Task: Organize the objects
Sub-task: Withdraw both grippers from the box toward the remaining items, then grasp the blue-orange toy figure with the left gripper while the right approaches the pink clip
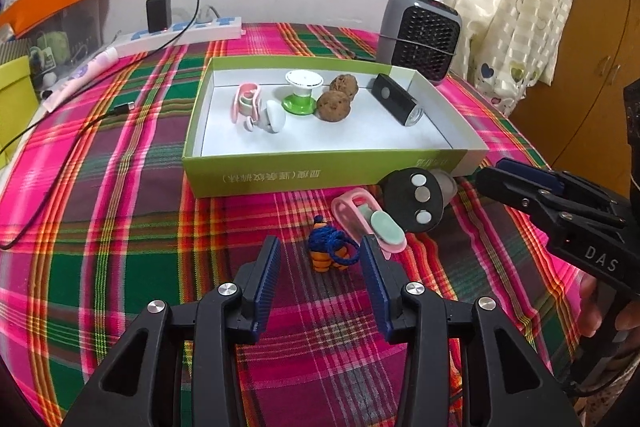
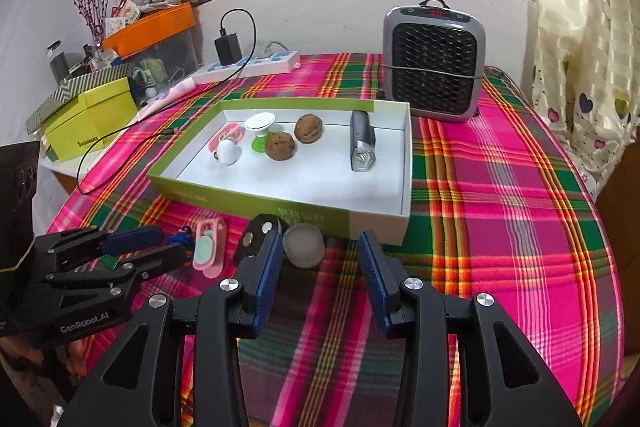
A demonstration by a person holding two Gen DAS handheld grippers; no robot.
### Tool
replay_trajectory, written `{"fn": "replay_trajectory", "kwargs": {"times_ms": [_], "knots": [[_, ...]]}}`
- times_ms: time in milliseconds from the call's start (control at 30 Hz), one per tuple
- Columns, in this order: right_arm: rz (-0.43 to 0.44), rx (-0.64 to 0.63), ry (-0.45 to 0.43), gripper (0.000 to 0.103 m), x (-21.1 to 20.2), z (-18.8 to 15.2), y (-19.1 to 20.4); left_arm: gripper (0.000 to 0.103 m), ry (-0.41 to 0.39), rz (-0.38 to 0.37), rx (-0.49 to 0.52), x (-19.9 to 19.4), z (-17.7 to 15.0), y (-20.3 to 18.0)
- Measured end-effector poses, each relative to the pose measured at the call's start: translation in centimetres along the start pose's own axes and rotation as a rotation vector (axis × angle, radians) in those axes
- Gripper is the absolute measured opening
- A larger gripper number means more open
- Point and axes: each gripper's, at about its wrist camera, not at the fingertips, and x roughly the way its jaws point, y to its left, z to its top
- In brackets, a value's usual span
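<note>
A green box (image 1: 280,173) (image 2: 256,205) with a white inside holds a pink-and-white massager (image 1: 256,107), a green-and-white stand (image 1: 302,89), two brown walnuts (image 1: 334,105) and a black flashlight (image 1: 396,99) (image 2: 362,141). In front of it on the plaid cloth lie an orange toy with blue cord (image 1: 330,251), a pink clip (image 1: 370,223) (image 2: 208,247) and a black device with round buttons (image 1: 416,199) (image 2: 260,233) with a grey round end (image 2: 304,245). My left gripper (image 1: 320,259) is open, the toy between its fingers. My right gripper (image 2: 318,259) is open, near the grey end.
A grey fan heater (image 1: 420,35) (image 2: 434,65) stands behind the box. A power strip with charger (image 1: 184,29) (image 2: 248,61) and a black cable (image 1: 60,151) lie at the back left. A yellow-green box (image 2: 86,119) sits at the left.
</note>
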Motion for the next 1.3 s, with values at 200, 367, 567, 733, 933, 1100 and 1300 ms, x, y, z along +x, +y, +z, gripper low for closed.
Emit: {"fn": "replay_trajectory", "kwargs": {"times_ms": [200,367,567,733,933,1100,1300], "knots": [[0.007,0.004,0.0,0.041,0.1,-0.1,0.0,0.039,0.013,0.014,-0.007,0.6,0.1,0.2],[0.012,0.0,-0.002,0.041,-0.1,-0.1,0.1,0.039,0.013,0.035,-0.007,0.9,0.4,0.2],[0.009,-0.007,-0.005,0.041,-0.2,0.0,0.4,0.035,0.013,0.04,-0.005,0.9,0.4,0.2],[0.007,-0.015,-0.006,0.041,-0.4,0.0,0.9,0.021,0.013,0.01,-0.001,0.9,0.3,0.1],[0.01,-0.028,-0.003,0.041,-0.3,0.1,1.6,0.017,0.01,-0.008,-0.008,0.6,0.3,0.2],[0.028,-0.048,0.0,0.041,-0.3,0.3,2.6,0.016,0.001,0.01,-0.021,0.2,0.1,1.0],[0.06,-0.091,0.015,0.041,0.4,0.3,4.4,0.016,-0.003,0.03,-0.04,-0.1,0.0,2.4]]}}
